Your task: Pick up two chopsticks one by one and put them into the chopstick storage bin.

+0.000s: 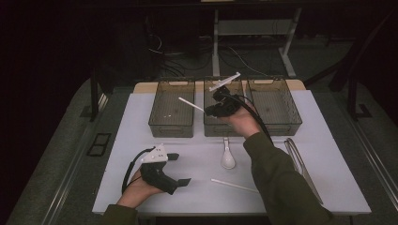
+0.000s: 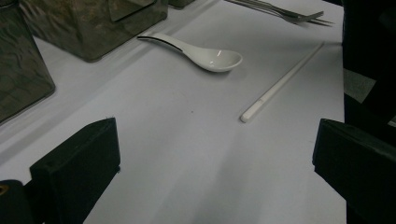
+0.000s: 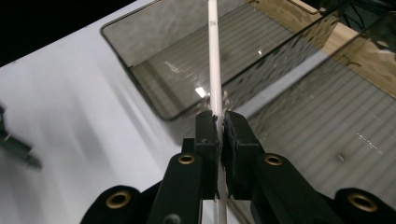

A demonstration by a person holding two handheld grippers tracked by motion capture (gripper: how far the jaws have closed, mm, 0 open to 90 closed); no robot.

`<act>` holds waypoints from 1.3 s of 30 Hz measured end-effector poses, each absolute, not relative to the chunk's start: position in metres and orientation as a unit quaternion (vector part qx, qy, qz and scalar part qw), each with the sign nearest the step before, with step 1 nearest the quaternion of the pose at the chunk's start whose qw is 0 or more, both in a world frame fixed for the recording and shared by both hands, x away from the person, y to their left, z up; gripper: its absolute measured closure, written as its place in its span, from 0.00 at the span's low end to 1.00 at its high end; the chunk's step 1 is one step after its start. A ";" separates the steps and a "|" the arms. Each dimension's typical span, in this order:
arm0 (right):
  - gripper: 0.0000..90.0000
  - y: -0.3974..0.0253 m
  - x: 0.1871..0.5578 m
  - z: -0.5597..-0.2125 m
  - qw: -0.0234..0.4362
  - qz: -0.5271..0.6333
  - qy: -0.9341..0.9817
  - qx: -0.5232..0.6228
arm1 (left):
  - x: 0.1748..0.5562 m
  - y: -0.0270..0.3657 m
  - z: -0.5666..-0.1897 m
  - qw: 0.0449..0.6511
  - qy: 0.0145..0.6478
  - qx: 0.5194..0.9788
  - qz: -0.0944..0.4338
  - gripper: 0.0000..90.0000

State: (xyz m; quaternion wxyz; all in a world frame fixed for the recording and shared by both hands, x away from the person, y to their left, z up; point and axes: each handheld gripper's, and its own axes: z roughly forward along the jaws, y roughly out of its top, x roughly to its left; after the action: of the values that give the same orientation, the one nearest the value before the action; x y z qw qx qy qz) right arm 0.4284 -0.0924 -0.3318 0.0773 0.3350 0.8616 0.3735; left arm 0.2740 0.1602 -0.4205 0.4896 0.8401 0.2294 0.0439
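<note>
My right gripper (image 1: 211, 111) hovers over the near left corner of the middle smoky bin (image 1: 224, 124), shut on a white chopstick (image 1: 191, 104) that points left toward the left bin (image 1: 172, 125). In the right gripper view the jaws (image 3: 217, 123) pinch the chopstick (image 3: 214, 60), which runs out over the left bin (image 3: 154, 42). My left gripper (image 1: 179, 169) rests low at the table's front left, open with nothing between its jaws. A second white chopstick (image 1: 233, 185) and a white spoon (image 1: 228, 158) lie on the table. The left gripper view shows the spoon (image 2: 210, 57) and chopstick (image 2: 280, 84) ahead of the wide-open gripper (image 2: 215, 172).
A third smoky bin (image 1: 274, 105) stands at the back right. Metal utensils (image 1: 300, 164) lie along the table's right side, and their fork ends (image 2: 285, 11) show far off in the left gripper view. The white table top (image 1: 136, 122) ends in dark floor on all sides.
</note>
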 end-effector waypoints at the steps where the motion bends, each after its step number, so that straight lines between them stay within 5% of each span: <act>1: 0.94 -0.087 0.432 -0.333 0.076 0.369 0.862 0.338 | 0.274 0.160 -0.421 0.489 0.229 0.840 0.043 0.00; 35: 0.93 0.039 0.516 -0.370 0.076 0.296 0.865 0.398 | 0.272 0.157 -0.419 0.497 0.219 0.839 0.033 0.00; 39: 0.86 0.039 0.516 -0.371 0.066 0.306 0.862 0.399 | 0.272 0.157 -0.419 0.497 0.219 0.839 0.033 0.00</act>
State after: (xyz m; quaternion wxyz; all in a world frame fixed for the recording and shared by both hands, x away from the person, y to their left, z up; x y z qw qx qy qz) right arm 0.5157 0.0388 -0.3713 0.0658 0.3989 0.8620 0.3058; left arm 0.2720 0.1572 -0.4194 0.4973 0.8388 0.2190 0.0334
